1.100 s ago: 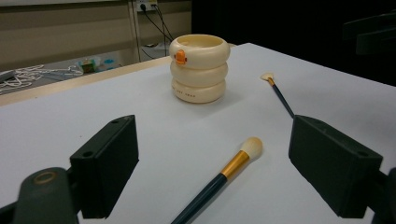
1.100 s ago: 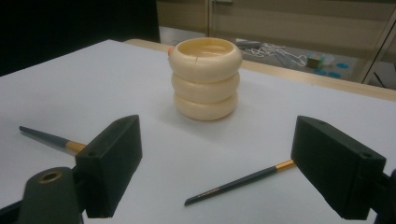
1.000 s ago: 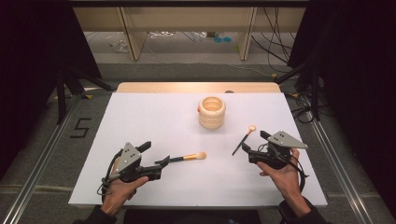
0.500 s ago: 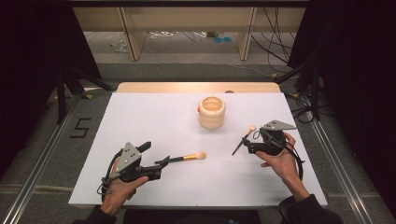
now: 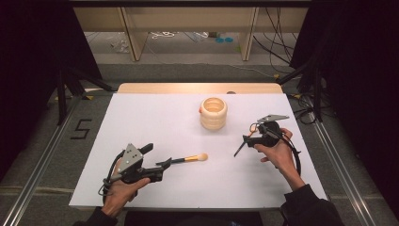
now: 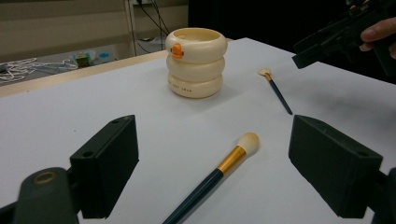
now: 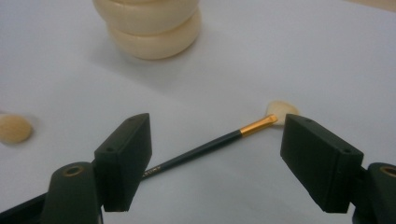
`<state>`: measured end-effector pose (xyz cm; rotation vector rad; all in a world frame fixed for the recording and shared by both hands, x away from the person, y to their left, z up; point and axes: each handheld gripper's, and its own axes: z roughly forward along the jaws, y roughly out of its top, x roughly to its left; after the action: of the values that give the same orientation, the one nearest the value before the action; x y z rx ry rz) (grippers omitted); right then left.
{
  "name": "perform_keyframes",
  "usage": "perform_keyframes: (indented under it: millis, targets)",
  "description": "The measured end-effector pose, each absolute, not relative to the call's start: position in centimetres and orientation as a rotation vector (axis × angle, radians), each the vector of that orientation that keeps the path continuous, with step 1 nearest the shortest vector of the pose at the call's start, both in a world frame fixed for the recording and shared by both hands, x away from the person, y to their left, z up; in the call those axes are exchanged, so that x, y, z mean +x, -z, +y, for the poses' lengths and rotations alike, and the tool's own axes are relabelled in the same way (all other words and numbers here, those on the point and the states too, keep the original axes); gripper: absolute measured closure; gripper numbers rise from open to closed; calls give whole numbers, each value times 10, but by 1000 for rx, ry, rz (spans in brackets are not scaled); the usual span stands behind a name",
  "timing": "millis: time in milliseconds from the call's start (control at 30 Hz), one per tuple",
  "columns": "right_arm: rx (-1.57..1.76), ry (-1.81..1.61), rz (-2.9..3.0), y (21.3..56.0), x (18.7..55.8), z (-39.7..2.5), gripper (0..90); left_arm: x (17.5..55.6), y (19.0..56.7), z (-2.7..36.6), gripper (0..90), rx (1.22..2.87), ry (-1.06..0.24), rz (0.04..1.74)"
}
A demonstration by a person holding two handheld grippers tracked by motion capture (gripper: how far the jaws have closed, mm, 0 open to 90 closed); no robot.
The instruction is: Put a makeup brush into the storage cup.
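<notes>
A cream ringed holder (image 5: 213,113) stands mid-table, with an orange dot on its side (image 6: 196,63). A dark-handled brush with a round pale head (image 5: 190,158) lies in front of it. My left gripper (image 5: 163,165) rests low on the table, open, and the brush handle (image 6: 219,168) runs between its jaws untouched. A thinner brush with a gold ferrule (image 5: 240,149) lies to the right. My right gripper (image 5: 251,139) hovers just above it, open, and the thin brush (image 7: 210,144) lies on the table between the jaws (image 7: 222,156).
The white table top (image 5: 141,122) has a wooden strip along its far edge (image 5: 197,88). Metal rails run along the floor at both sides, with cables and shelf legs beyond the table. The holder (image 7: 149,28) stands close ahead of the right gripper.
My right gripper has moved forward and up, from near the table's right front to above the thin brush. The left gripper and both brushes have stayed where they were.
</notes>
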<state>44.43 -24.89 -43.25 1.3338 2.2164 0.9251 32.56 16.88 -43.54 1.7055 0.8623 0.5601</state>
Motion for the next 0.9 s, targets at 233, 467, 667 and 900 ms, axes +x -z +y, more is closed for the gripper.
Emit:
perform_keyframes:
  millis: [233,467,667,900]
  targets:
    - [1407,-835,2270,441,461,-243,259,326,435,169,158,1708,-557,863]
    - [1427,-753,2308,446,474,-240,266,326,435,169,158,1708,-552,861]
    - [1434,-730,2337,450,481,-241,270,326,435,169,158,1707,-553,861]
    - [1456,-682,2354,452,484,-237,270,327,436,168,158,1700,-551,857]
